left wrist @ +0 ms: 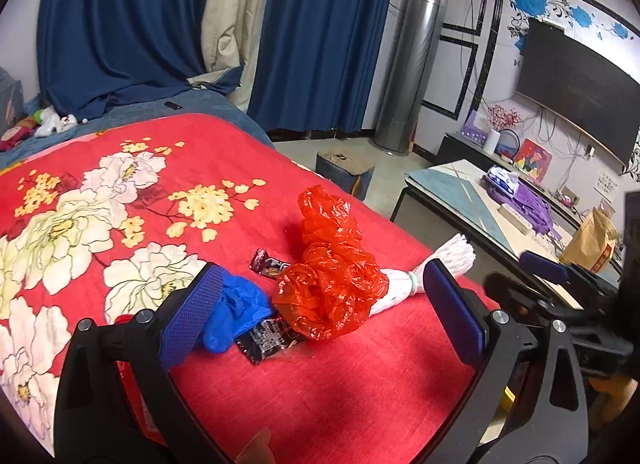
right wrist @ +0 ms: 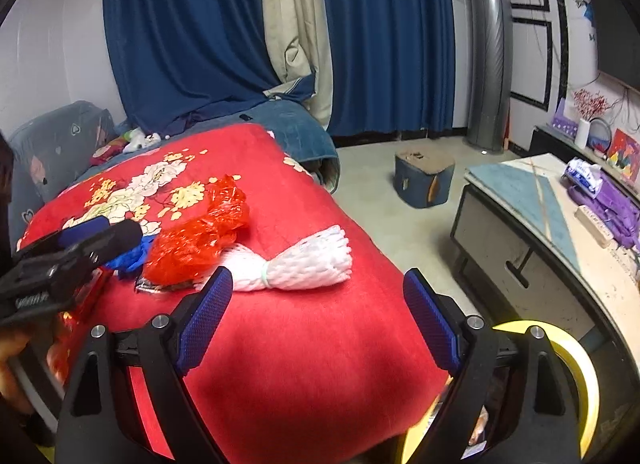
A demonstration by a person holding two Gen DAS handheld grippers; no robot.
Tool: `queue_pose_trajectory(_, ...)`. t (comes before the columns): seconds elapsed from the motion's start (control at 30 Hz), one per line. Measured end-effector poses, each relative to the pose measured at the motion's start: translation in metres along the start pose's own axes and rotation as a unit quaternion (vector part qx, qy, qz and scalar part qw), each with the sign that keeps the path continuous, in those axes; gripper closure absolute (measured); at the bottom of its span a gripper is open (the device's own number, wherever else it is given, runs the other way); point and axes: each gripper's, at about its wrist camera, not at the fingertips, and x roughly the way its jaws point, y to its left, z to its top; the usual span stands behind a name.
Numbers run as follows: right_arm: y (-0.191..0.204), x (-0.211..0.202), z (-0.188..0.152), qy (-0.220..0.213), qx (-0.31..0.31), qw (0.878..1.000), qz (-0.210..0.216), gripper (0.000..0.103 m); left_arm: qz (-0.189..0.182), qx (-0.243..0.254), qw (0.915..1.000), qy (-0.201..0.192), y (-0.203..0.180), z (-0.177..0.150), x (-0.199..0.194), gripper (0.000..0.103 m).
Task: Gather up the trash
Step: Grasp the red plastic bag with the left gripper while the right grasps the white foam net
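- Jaws of the left gripper (left wrist: 324, 312) stand wide apart over the red blanket (left wrist: 320, 392), holding nothing; its left pad (left wrist: 192, 312) lies just beside the blue glove (left wrist: 236, 316).
- Right gripper (right wrist: 318, 316) gapes just as wide, empty (the white net (right wrist: 304, 264) lies just ahead).
- Red bag (left wrist: 332, 284) sits on the blanket, overlapping a dark wrapper (left wrist: 268, 340); its print is unreadable.

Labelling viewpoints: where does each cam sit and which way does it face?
Left wrist: on the left claw, angled down over the red blanket at the red bag; own open fingers frame it, right claw at right edge.
Right wrist: on the right claw, angled down at the white net; own open fingers show, left claw at left.
Shared: blanket, bag, net, blue glove, curtains.
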Motion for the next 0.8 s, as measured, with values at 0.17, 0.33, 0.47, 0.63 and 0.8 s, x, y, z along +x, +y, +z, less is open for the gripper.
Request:
queue_pose_trajectory(0.17,-0.007,0.026,0.008,0.018,0.015,1.0,0.007,0.022,-0.003,0.009,0.9998,0.018,-0.002,0.0,0.016,0.016)
queue_pose_trajectory(0.33,-0.01,0.048,0.011,0.039,0.039,0.998,0.024,0.033,-0.003,0.015,0.9993,0.035,-0.005,-0.003,0.027,0.024)
queue_pose_trajectory(0.47,-0.009,0.057,0.008,0.056,0.039,0.997,0.045,0.059,-0.008,0.02,0.9988,0.045,-0.008,-0.005,0.033,0.03)
queue_pose_trajectory(0.63,-0.009,0.051,-0.001,0.053,0.036,0.997,0.052,0.079,-0.009,0.021,0.9981,0.057,-0.008,-0.009,0.038,0.045)
queue_pose_trajectory(0.8,-0.006,0.034,-0.009,0.04,0.037,0.997,0.056,0.082,-0.01,0.018,0.9978,0.064,-0.007,-0.011,0.041,0.067)
